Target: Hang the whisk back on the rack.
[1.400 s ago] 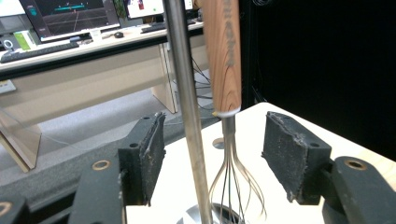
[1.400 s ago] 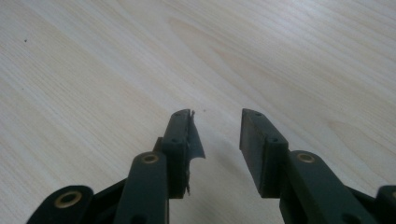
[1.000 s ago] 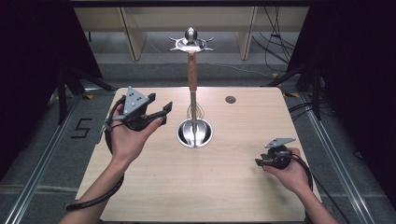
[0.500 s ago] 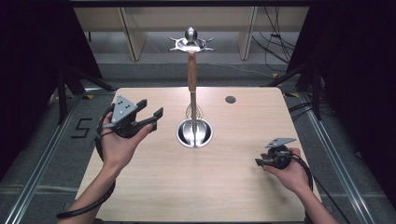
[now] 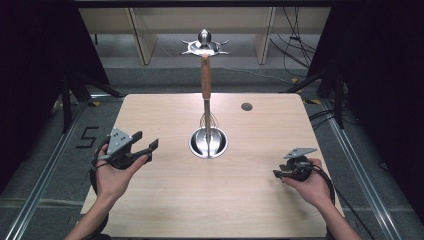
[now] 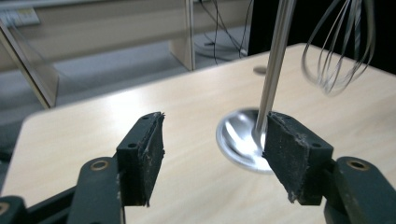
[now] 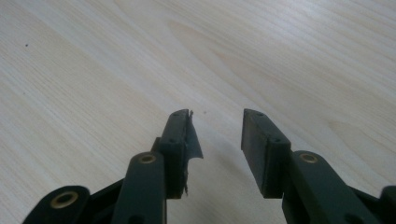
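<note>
Two tools are in our hands above a light wooden table (image 5: 165,205). Our left tool (image 5: 145,146) hovers over the left part of the table with its jaws standing wide and nothing between them; in the left gripper view (image 6: 212,149) they point toward the stand. That stand (image 5: 208,142) rises from a round polished metal base near the middle of the table, its thin steel rod continuing into a wooden upper section with a star-shaped metal top. One wire whisk (image 5: 209,121) hangs close against the rod just above the base; in the left gripper view its loops (image 6: 336,51) show blurred to the right of the rod. Our right tool (image 5: 278,174) is low over the right part of the table, well apart from the stand, its jaws parted with only bare wood between them (image 7: 217,135). One small dark round spot (image 5: 246,106) lies on the table beyond the stand.
</note>
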A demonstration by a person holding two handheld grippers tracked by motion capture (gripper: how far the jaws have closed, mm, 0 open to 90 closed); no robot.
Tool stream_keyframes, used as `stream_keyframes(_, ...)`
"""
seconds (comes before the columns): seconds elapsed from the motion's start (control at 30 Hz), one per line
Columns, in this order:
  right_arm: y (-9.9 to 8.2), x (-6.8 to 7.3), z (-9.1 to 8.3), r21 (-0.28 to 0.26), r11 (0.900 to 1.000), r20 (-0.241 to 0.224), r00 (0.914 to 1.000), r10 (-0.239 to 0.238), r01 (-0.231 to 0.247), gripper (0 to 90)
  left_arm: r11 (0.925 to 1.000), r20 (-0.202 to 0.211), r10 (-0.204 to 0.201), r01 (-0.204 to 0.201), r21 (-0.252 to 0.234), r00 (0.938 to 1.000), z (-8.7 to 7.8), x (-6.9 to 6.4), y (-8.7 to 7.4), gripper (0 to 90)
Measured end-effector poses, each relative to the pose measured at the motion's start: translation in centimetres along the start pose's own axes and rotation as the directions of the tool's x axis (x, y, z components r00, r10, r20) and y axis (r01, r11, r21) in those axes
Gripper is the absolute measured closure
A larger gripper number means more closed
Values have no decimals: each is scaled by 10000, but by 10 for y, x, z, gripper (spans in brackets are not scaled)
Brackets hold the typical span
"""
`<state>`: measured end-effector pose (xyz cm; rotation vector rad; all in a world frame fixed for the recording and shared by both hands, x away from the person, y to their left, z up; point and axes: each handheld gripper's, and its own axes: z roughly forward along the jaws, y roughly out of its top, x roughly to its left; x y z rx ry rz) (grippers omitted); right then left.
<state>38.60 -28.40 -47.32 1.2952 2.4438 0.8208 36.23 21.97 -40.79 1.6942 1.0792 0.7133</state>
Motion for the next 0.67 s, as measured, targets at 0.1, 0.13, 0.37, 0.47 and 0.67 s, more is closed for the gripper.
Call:
stream_keyframes(0.1, 0, 0, 0, -18, 10000, -2, 10000, 3, -3, 622, 9995, -102, 25, -21, 329, 9999, 1, 8, -22, 365)
stream_keyframes(0.13, -1, 1, 2, -334, 9993, -25, 9999, 151, -151, 621, 9990, -177, 17, -9, 453, 9998, 1, 12, -30, 366)
stream_keyframes(0.37, 2, 0, -2, -240, 9997, -34, 10000, 38, -39, 599, 9883, -145, -376, 393, 1471, 9992, 16, 27, -53, 372)
stream_keyframes(0.47, 1, -2, 0, -604, 9979, 77, 9997, -226, 231, 573, 9889, -4, -477, 472, 1412, 9989, 19, 27, -52, 370)
stream_keyframes(0.67, 1, -4, -1, -648, 9978, 90, 9999, -139, 144, 520, 9850, 174, -552, 516, 1645, 9983, 19, 27, -55, 371)
